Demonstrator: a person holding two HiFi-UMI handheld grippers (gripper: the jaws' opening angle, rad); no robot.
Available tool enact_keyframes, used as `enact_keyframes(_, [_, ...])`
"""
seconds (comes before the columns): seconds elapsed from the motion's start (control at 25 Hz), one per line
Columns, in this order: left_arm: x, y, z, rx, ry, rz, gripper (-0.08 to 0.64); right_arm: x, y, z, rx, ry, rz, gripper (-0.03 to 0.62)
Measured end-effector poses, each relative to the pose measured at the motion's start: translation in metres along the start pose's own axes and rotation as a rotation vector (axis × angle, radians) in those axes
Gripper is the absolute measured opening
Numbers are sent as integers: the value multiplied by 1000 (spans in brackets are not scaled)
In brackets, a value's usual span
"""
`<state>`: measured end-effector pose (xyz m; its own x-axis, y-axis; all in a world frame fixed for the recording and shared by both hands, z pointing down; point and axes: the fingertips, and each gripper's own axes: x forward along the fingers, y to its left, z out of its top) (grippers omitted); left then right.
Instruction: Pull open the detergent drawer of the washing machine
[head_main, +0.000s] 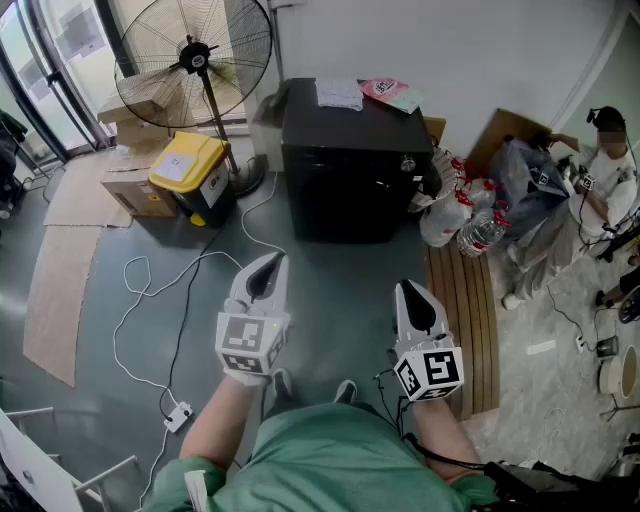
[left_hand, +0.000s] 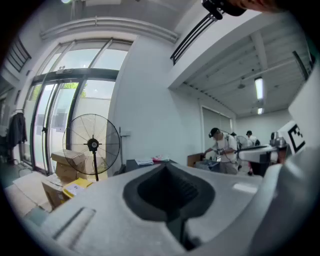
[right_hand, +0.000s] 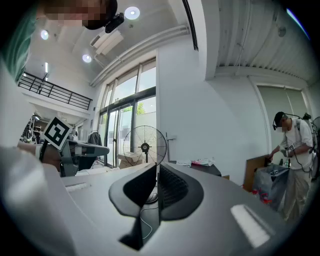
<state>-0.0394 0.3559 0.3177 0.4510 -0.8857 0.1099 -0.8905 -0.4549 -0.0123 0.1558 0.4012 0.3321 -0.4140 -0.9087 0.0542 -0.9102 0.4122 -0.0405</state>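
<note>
A black box-shaped washing machine (head_main: 350, 175) stands against the white wall, with papers on its top and a round knob (head_main: 407, 163) at the upper right of its front. I cannot make out a drawer on it. My left gripper (head_main: 272, 260) and right gripper (head_main: 408, 287) hover side by side over the grey floor, well short of the machine, both shut and empty. In the left gripper view the closed jaws (left_hand: 167, 165) point level toward the machine's top (left_hand: 134, 163). The right gripper view shows closed jaws (right_hand: 155, 167) and the machine (right_hand: 209, 170) beyond.
A standing fan (head_main: 195, 55), a yellow bin (head_main: 190, 170) and cardboard boxes (head_main: 130, 190) are left of the machine. A white cable runs to a power strip (head_main: 178, 416) on the floor. A slatted wooden board (head_main: 465, 310), water bottles (head_main: 480, 230) and a person (head_main: 600, 170) are at the right.
</note>
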Motion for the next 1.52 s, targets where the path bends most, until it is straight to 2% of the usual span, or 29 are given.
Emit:
enact_keyframes(0.16, [-29, 32, -9, 45, 12, 2, -2, 7, 33, -8, -15, 7, -30, 20])
enact_keyframes(0.56, [-50, 74, -12, 8, -10, -26, 3, 24, 68, -5, 6, 12, -70, 19])
enact_keyframes(0.64, [-49, 80, -11, 3, -13, -41, 88, 29, 69, -3, 4, 7, -95, 21])
enact_keyframes(0.68, [-48, 83, -12, 3, -11, -46, 161, 32, 69, -1, -1, 8, -107, 45])
enact_keyframes(0.72, [-46, 87, -12, 3, -8, -48, 209, 35, 69, 0, -5, 11, -117, 97])
enact_keyframes(0.76, [-45, 91, -12, 2, -5, -48, 232, 38, 68, 1, -6, 15, -126, 144])
enact_keyframes(0.8, [-45, 95, -13, -1, -2, -49, 242, 41, 68, 1, -5, 18, -133, 156])
enact_keyframes(1.16, [-43, 140, -36, -31, 34, -128, 233, 69, 92, -3, 27, 11, -210, 158])
enact_keyframes(1.52, [-18, 157, -61, -92, 72, -195, 229, 90, 97, -16, 26, 55, -244, 158])
